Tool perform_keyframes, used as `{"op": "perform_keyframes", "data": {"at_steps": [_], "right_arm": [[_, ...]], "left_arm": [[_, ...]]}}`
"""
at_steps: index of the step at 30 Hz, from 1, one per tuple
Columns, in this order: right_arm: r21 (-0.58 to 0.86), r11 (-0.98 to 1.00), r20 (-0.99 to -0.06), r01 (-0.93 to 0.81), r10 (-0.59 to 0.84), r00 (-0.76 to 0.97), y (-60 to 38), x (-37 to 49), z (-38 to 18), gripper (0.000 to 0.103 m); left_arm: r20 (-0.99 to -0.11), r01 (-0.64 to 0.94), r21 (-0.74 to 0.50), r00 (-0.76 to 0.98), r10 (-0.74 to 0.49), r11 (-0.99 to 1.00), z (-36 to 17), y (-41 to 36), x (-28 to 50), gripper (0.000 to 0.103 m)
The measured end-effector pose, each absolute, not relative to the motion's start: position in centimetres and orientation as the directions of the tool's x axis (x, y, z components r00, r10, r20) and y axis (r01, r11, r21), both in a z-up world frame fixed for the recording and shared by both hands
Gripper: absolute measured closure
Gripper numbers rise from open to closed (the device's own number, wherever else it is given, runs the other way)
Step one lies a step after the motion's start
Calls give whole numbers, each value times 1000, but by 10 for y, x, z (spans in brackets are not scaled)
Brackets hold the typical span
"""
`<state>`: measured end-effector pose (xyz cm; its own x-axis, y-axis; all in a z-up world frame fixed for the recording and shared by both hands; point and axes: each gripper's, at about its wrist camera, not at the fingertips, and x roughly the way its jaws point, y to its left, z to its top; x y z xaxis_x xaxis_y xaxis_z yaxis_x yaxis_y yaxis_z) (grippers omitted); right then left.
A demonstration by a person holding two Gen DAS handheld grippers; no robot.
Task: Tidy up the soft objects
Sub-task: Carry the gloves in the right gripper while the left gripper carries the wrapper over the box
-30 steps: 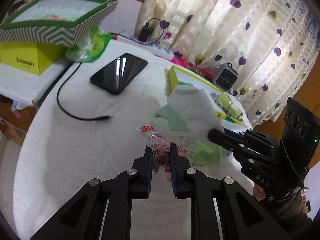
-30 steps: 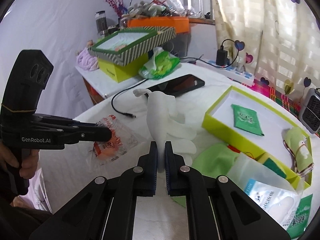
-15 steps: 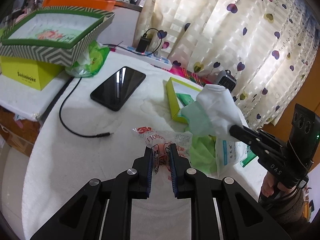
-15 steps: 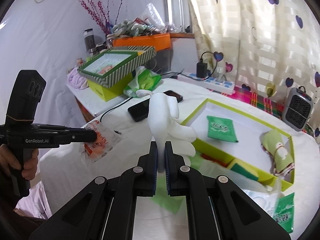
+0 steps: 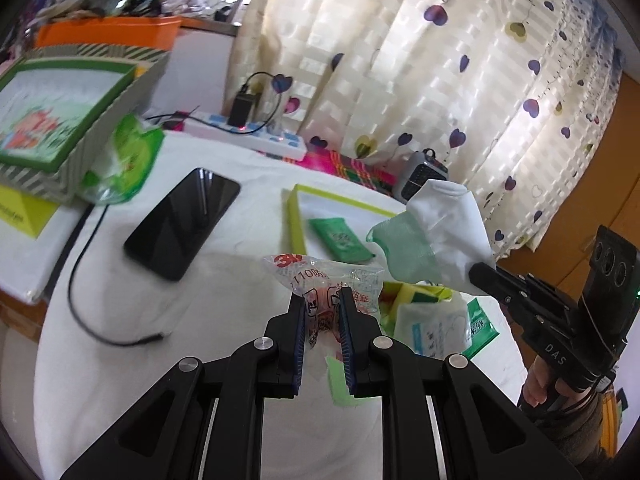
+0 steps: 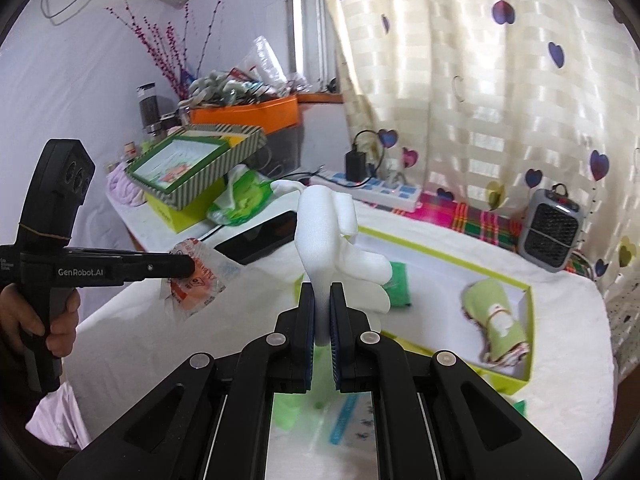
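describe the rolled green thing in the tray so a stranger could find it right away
Start at the shallow lime-green-rimmed white tray on the white-covered table. At its end nearest the small grey heater lies a rolled pale-green cloth bundle. Unlike the flat dark-green sachet at the other end, it is plump, tied with string.

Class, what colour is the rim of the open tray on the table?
Lime green rim on the tray, with a white inside; the right wrist view shows it best.
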<state>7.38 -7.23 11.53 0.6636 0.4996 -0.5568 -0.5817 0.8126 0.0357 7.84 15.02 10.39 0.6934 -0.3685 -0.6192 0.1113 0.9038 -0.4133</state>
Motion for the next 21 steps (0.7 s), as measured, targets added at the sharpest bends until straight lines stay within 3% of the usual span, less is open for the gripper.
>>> {"op": "perform_keyframes", "data": {"at_steps": [21], "right_arm": [[-30,888,-597,-459,352,721,-121,132,118,96]], "left_arm": [[-655,178,-392,635,-410,903,102,101,178,88]]}}
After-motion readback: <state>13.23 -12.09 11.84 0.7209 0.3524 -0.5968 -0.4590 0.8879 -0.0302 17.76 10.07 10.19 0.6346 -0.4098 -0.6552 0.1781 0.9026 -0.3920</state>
